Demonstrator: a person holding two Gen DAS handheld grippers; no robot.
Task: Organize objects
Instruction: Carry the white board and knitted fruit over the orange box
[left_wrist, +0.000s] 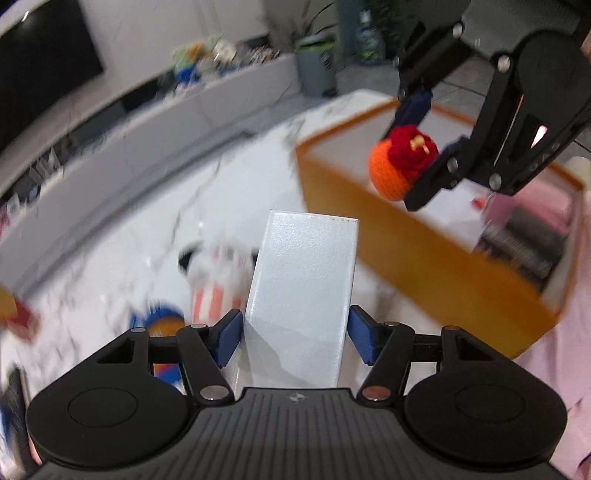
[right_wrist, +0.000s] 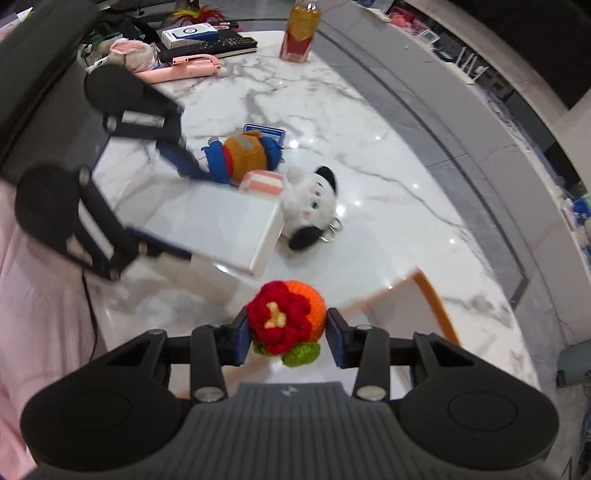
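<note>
- Between the blue pads of the left gripper (left_wrist: 294, 334) sat a flat white rectangular box (left_wrist: 303, 295), pinched across its width near its near end and jutting forward past the fingertips. It looked stiff, smooth and light; a glossy skin of that kind could slip, so a hold across the narrow sides seemed soundest.
- Between the pads of the right gripper (right_wrist: 289, 334) a crocheted red-and-orange yarn ball with a green base (right_wrist: 286, 321) was squeezed at its middle. Soft and light, it would give under pressure.
- Beyond the right fingertips lay an orange-rimmed tray (right_wrist: 436, 302) on the white marble table (right_wrist: 388, 155).
</note>
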